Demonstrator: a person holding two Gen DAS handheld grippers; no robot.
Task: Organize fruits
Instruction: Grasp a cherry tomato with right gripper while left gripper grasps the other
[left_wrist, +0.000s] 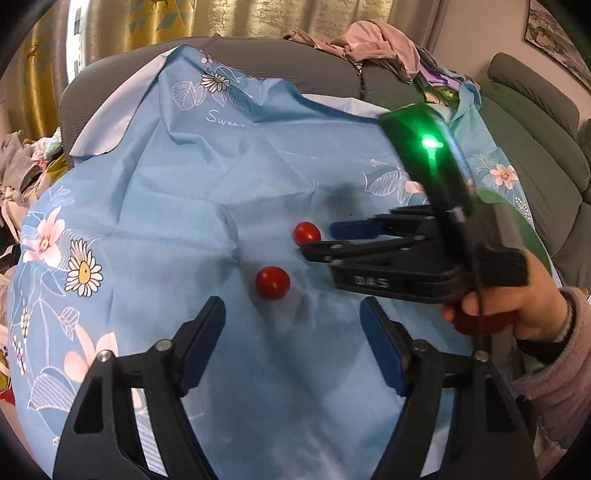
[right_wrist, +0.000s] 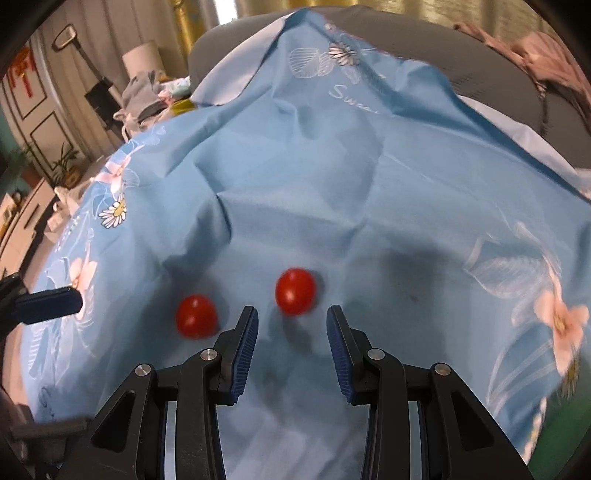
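Observation:
Two small red tomatoes lie on a blue flowered cloth (left_wrist: 177, 192). In the left wrist view the near tomato (left_wrist: 272, 282) lies just ahead of my open, empty left gripper (left_wrist: 293, 314). The far tomato (left_wrist: 306, 233) sits at the tips of my right gripper (left_wrist: 321, 242), which reaches in from the right. In the right wrist view my right gripper (right_wrist: 291, 321) is open, with one tomato (right_wrist: 295, 291) just beyond its fingertips and the other tomato (right_wrist: 195, 315) to the left. A left fingertip (right_wrist: 51, 300) shows at the left edge.
The cloth (right_wrist: 332, 177) covers a grey sofa (left_wrist: 535, 122). A pile of pink clothes (left_wrist: 369, 44) lies on the sofa back. More clothes (left_wrist: 22, 173) lie at the left. A green patch (left_wrist: 517, 221) shows at the right.

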